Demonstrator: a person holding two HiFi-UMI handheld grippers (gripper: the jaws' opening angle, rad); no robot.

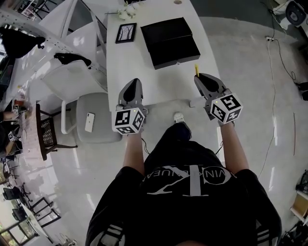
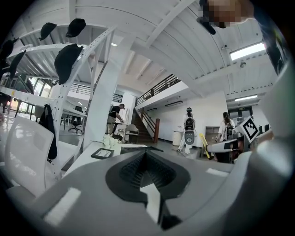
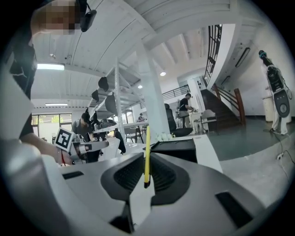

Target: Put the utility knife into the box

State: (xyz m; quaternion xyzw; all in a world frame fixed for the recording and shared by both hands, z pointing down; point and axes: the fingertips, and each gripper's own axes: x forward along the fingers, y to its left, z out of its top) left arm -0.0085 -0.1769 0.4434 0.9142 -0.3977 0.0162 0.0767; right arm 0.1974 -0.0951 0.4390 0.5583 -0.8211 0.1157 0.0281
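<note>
A slim yellow utility knife (image 1: 196, 70) sticks up and away from my right gripper (image 1: 200, 78), whose jaws are shut on its lower end. In the right gripper view the knife (image 3: 147, 154) stands upright between the closed jaws. The black box (image 1: 170, 42) lies at the table's far middle; the same box (image 3: 177, 144) shows ahead beyond the right jaws. My left gripper (image 1: 134, 82) hovers over the table's near left part, its jaws closed together with nothing in them (image 2: 145, 156).
On the white table (image 1: 144, 77) a dark picture frame (image 1: 126, 32) lies left of the box, with white flowers (image 1: 128, 8) behind it. A grey chair (image 1: 98, 126) holding a white phone (image 1: 90, 122) stands left of the table. A white rack (image 2: 92, 92) rises on the left.
</note>
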